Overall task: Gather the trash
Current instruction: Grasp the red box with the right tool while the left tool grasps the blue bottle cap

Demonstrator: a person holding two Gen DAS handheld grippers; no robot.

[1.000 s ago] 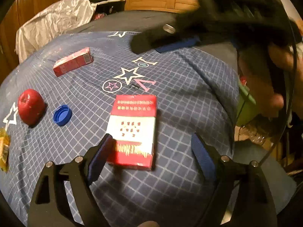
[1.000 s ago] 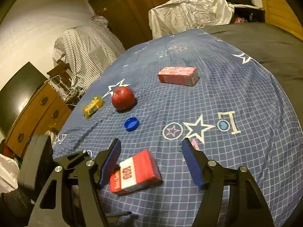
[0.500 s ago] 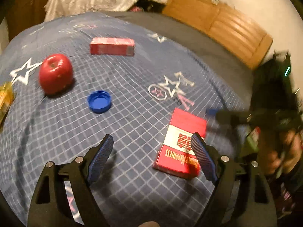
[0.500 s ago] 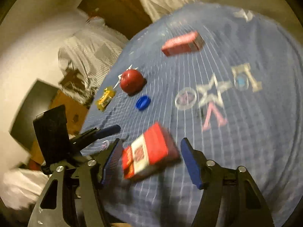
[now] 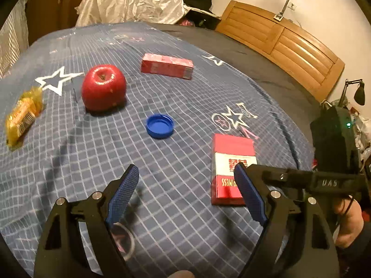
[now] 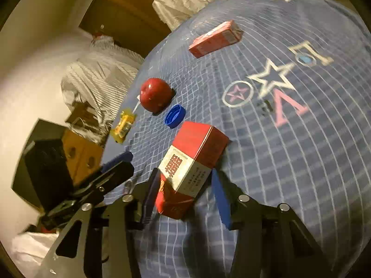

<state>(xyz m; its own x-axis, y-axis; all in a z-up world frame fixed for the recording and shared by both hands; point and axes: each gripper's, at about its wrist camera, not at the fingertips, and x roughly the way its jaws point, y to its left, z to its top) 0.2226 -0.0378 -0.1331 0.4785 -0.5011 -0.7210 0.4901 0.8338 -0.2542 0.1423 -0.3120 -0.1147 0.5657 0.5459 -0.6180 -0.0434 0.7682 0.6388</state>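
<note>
At the near edge of the bed (image 5: 97,153), the red-and-white cigarette pack (image 6: 192,162) lies flat on the blue checked cover, its near end between the spread fingers of the right claw (image 6: 183,199), which do not clearly grip it yet. Best to centre the pack between the pads, then close squarely on its long sides before lifting. The left claw (image 5: 185,190) hangs spread and empty just beside it.

Left gripper (image 5: 185,194) hangs with jaws spread wide. Right gripper (image 6: 185,197), jaws narrowed, points toward 12 o'clock; its hand (image 5: 347,222) sits at 4 o'clock.
</note>
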